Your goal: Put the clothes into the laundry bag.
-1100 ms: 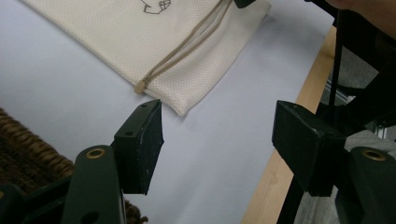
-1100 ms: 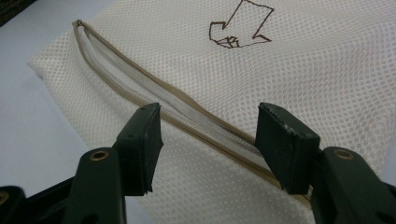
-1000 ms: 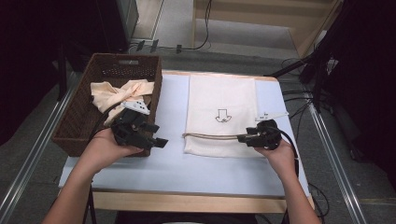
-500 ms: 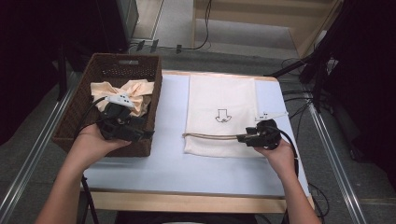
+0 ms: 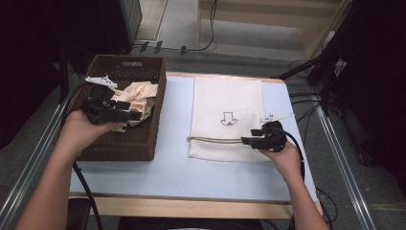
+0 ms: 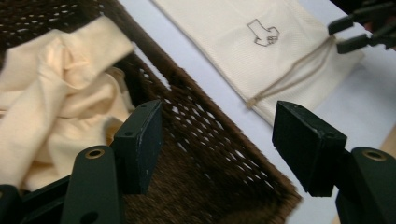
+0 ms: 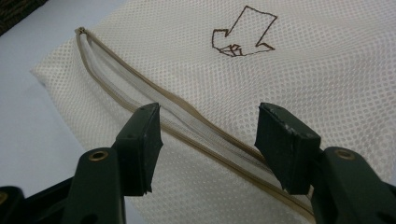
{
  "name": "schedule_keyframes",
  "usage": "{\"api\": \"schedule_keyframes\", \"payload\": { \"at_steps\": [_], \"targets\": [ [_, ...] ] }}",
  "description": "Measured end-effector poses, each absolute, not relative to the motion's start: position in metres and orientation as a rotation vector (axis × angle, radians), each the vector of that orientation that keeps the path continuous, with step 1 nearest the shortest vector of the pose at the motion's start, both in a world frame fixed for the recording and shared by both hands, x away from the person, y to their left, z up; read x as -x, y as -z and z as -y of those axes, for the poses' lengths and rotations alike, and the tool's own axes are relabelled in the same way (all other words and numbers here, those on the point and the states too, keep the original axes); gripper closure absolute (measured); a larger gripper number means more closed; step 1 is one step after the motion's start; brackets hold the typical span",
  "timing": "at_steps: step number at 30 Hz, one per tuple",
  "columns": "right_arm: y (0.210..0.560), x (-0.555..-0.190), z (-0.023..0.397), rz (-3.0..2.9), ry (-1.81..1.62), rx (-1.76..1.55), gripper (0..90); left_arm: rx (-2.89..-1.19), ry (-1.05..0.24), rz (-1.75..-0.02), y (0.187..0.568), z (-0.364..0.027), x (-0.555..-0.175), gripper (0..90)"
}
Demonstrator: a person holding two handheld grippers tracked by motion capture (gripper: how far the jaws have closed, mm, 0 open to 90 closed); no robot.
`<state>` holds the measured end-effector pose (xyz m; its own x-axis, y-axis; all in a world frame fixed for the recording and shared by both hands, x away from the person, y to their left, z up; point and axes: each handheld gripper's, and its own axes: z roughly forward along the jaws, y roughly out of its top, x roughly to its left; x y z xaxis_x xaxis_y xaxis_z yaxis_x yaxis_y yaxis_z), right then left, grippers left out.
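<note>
While the wicker basket point(image 5: 143, 143) stood at the bench's left edge with crumpled cream cloth point(image 5: 139, 98) inside, the left gripper point(image 5: 136, 115) hung over it, jaws apart and holding nothing, the cloth just beside them. Right of the basket, a mesh laundry bag point(image 5: 225, 103) lay flat toward the bench's back edge. At its near, zippered edge, the right gripper point(image 5: 245, 140) sat with jaws wide, empty, over the zip point(image 7: 187, 126).
</note>
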<state>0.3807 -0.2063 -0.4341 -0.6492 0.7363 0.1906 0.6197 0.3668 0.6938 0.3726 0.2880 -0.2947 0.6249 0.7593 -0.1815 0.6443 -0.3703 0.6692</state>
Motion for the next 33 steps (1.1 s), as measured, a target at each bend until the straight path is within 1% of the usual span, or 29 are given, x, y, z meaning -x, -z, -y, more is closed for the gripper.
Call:
{"api": "schedule_keyframes", "payload": {
  "at_steps": [1,2,5,8,9,11,12,13,15,17,18,22,23,25,29,32,33],
  "targets": [
    [0.434,-0.381,0.206,-2.468,-1.149,-1.235,41.6,-2.119,-0.202,-1.095,0.295,-0.288,-0.373,33.0],
    [0.434,-0.382,0.205,-2.475,-1.149,-1.223,41.5,-2.119,-0.206,-1.116,0.298,-0.291,-0.383,32.2],
    [0.433,-0.382,0.204,-2.477,-1.149,-1.23,41.5,-2.127,-0.222,-1.135,0.303,-0.295,-0.392,28.9],
    [0.434,-0.383,0.203,-2.481,-1.149,-1.221,41.5,-2.123,-0.203,-1.19,0.315,-0.304,-0.411,18.4],
    [0.434,-0.383,0.203,-2.481,-1.149,-1.222,41.5,-2.108,-0.179,-1.205,0.317,-0.307,-0.415,14.1],
    [0.433,-0.384,0.202,-2.48,-1.148,-1.226,41.5,-2.092,-0.165,-1.213,0.32,-0.309,-0.42,12.1],
    [0.434,-0.384,0.202,-2.482,-1.149,-1.222,41.6,-2.088,-0.169,-1.225,0.322,-0.311,-0.424,8.0],
    [0.434,-0.384,0.202,-2.482,-1.149,-1.222,41.6,-2.093,-0.201,-1.241,0.324,-0.313,-0.428,8.0],
    [0.433,-0.384,0.202,-2.487,-1.153,-1.22,42.4,-2.081,-0.218,-1.254,0.33,-0.314,-0.439,2.8],
    [0.433,-0.384,0.202,-2.485,-1.153,-1.225,42.8,-2.079,-0.204,-1.258,0.332,-0.314,-0.443,2.0],
    [0.433,-0.385,0.202,-2.487,-1.152,-1.222,42.8,-2.083,-0.221,-1.273,0.337,-0.312,-0.451,0.3],
    [0.433,-0.385,0.202,-2.489,-1.151,-1.222,42.9,-2.086,-0.215,-1.275,0.343,-0.31,-0.46,0.0],
    [0.433,-0.385,0.202,-2.487,-1.152,-1.224,42.8,-2.095,-0.248,-1.281,0.347,-0.308,-0.465,0.0],
    [0.433,-0.384,0.202,-2.486,-1.152,-1.23,42.9,-2.099,-0.262,-1.281,0.35,-0.308,-0.466,0.1],
    [0.433,-0.385,0.202,-2.493,-1.148,-1.223,43.0,-2.101,-0.235,-1.343,0.364,-0.307,-0.478,0.5],
    [0.433,-0.385,0.202,-2.493,-1.147,-1.218,43.0,-2.134,-0.27,-1.437,0.381,-0.304,-0.49,0.5],
    [0.433,-0.385,0.202,-2.493,-1.147,-1.218,43.0,-2.134,-0.27,-1.437,0.381,-0.304,-0.49,0.5]
  ]
}}
